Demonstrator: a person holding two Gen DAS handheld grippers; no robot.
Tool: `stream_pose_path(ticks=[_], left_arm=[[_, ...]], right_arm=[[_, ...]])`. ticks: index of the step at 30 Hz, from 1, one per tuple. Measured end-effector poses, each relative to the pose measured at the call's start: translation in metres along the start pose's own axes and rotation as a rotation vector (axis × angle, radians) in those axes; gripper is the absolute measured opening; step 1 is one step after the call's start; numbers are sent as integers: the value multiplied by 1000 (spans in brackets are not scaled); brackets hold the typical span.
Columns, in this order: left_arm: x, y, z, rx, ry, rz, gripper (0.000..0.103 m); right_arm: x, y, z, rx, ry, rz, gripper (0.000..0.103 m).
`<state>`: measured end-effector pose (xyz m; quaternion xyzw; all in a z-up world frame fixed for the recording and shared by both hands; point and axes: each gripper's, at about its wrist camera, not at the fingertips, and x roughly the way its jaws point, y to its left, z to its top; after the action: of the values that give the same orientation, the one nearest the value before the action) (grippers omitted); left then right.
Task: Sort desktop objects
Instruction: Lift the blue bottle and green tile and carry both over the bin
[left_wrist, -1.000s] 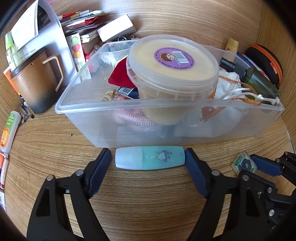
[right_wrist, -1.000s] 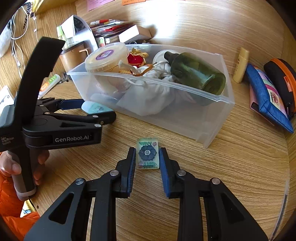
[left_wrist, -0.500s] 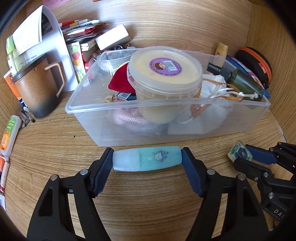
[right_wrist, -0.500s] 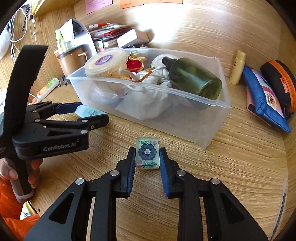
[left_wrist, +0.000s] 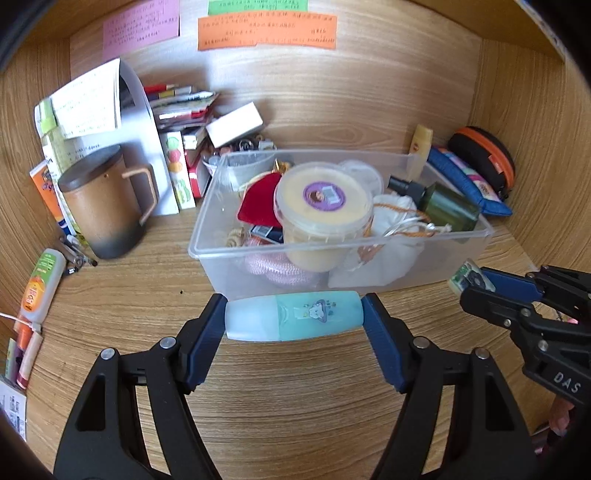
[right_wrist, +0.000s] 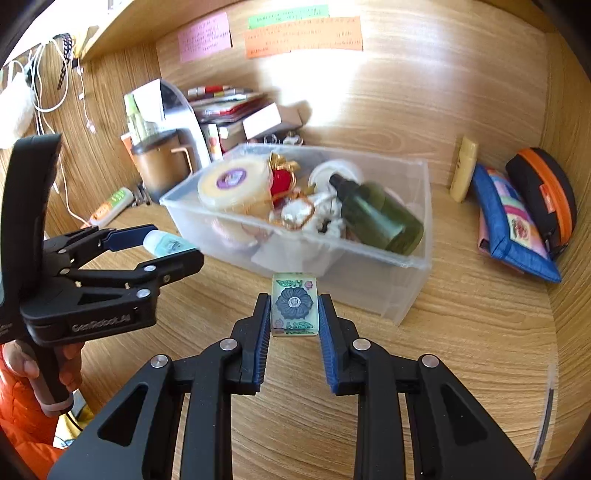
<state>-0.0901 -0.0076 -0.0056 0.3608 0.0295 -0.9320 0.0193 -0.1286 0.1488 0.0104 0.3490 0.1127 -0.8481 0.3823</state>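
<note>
On a wooden desk set in an alcove, a brown mug (left_wrist: 107, 206) stands at the far left, well apart from the action. Next, toward the middle, the left gripper (left_wrist: 293, 321) is clamped on a pale blue tube (left_wrist: 291, 320) by its two ends, so the tube's long axis runs crosswise between the jaws, level and clear of the desk (left_wrist: 295, 406). Directly beyond it, just past the fingertips, sits a clear plastic bin (left_wrist: 258, 286) already holding a yellow lidded tub (left_wrist: 323, 206) and a green spray bottle (left_wrist: 439, 205). To the right, the right gripper (right_wrist: 294, 314) is closed tight on a small flower-printed tile (right_wrist: 294, 306), gripped by its long sides and also lifted. Both loads hang in front of the bin's near wall and roughly level with its rim; the likely drop needs each carried forward over that wall. The left gripper looks nearer the bin's open left half.
</note>
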Motion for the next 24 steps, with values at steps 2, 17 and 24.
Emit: stream_pose_path(ticks=[2,17,24], left_arm=[[-7,1,3,4,-20,-4,73],[-30,17,37,-25,-128,10,73],[-27,22,59,-13,-156,-15,73]], right_arm=[[-3,1,5,-1,-13,-2,22],[-13,12,38,-43,-70,-33,22],[-8,13,54,-57,-82,-42,22]])
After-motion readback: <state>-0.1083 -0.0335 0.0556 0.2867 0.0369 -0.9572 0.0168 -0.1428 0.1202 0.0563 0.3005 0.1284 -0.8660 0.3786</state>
